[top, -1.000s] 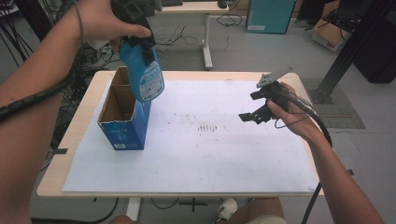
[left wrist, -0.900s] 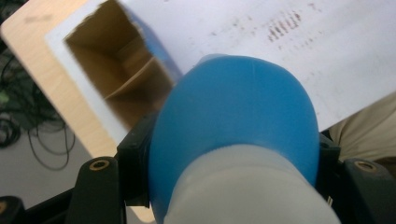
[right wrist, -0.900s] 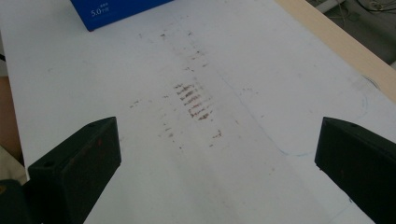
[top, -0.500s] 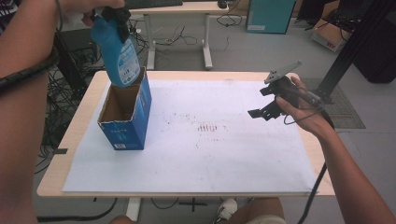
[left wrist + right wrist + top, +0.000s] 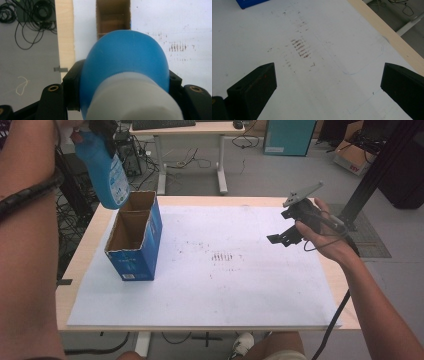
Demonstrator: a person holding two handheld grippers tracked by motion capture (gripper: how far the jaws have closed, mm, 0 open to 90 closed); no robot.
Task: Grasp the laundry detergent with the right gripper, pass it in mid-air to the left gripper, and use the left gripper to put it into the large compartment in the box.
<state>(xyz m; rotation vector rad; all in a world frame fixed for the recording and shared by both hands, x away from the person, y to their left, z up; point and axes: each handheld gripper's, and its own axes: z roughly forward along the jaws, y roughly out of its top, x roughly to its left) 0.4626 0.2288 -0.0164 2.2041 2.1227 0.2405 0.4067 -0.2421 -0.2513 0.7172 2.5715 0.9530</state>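
A blue bottle point(image 5: 107, 170) with a white cap end point(image 5: 132, 100) hangs in the air above the far left corner of the table, tilted. My left gripper point(image 5: 102, 127) is shut on it near its top, and in the left gripper view the jaws point(image 5: 122, 82) clamp both sides of the bottle point(image 5: 125, 57). Below stands an open blue cardboard box point(image 5: 135, 237), its brown inside point(image 5: 112, 20) empty as far as I see. My right gripper point(image 5: 284, 227) hovers over the table's right side, open, with nothing between its jaws point(image 5: 328, 82).
A white sheet point(image 5: 225, 285) with faint brown scuff marks point(image 5: 300, 48) covers most of the wooden table point(image 5: 210, 200). A corner of the box point(image 5: 249, 3) shows at the far edge of the right gripper view. Desks, cables and boxes stand on the floor beyond.
My left gripper has lifted the blue bottle up and away from the box's opening toward the far left. The right gripper has stayed about where it was.
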